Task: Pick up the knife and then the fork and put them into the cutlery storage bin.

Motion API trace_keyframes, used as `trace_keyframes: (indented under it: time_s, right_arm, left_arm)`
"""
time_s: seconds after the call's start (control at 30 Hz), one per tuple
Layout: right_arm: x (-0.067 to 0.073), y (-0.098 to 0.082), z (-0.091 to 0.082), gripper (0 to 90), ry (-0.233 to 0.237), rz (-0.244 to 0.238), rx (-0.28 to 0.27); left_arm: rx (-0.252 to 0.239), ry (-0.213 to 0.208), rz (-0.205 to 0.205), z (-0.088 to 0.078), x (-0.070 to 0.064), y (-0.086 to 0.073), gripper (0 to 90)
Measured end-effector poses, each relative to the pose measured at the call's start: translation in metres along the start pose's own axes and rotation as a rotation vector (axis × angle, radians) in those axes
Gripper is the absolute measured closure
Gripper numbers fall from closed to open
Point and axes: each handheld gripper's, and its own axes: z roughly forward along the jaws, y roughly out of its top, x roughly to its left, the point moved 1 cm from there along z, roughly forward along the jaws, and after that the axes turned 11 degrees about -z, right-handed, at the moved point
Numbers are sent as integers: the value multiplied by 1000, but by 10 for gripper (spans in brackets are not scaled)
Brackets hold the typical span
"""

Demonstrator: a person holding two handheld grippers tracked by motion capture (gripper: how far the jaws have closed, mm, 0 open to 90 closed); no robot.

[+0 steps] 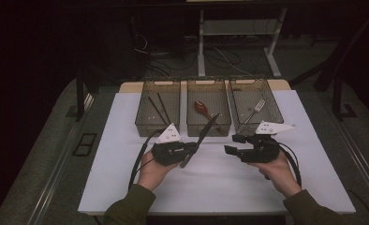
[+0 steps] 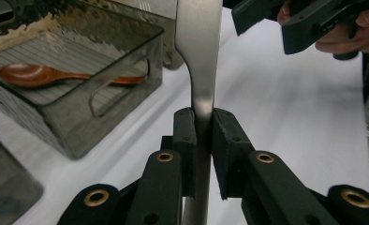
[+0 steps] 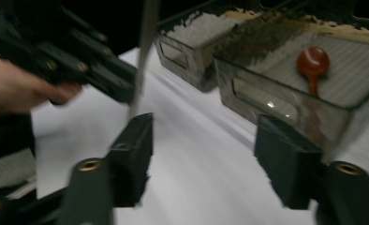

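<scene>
A lab: white table (image 1: 220, 183), floor cables (image 1: 220, 58), desk frame (image 1: 201, 42).

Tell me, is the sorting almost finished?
Nearly, it seems. The chopsticks, spoon and fork each lie in a bin. The left gripper is shut on a metal utensil, held above the table. It has yet to go in a bin. The right gripper is open.

No readable text or labels (anywhere visible).

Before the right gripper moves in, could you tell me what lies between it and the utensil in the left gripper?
Nothing: in the high view, bare white table separates the right gripper from the utensil.
</scene>
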Motion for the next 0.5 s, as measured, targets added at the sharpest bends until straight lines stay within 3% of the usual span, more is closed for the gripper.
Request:
trace_keyframes:
  time_s: [0.23,0.5]
  right_arm:
    - [5,21,23,499,35,22,-32]
    - [10,29,46,648,67,45,-27]
  left_arm:
    - [-20,11,6,15,-6,6,795]
    - [-29,35,18,19,-11,4,795]
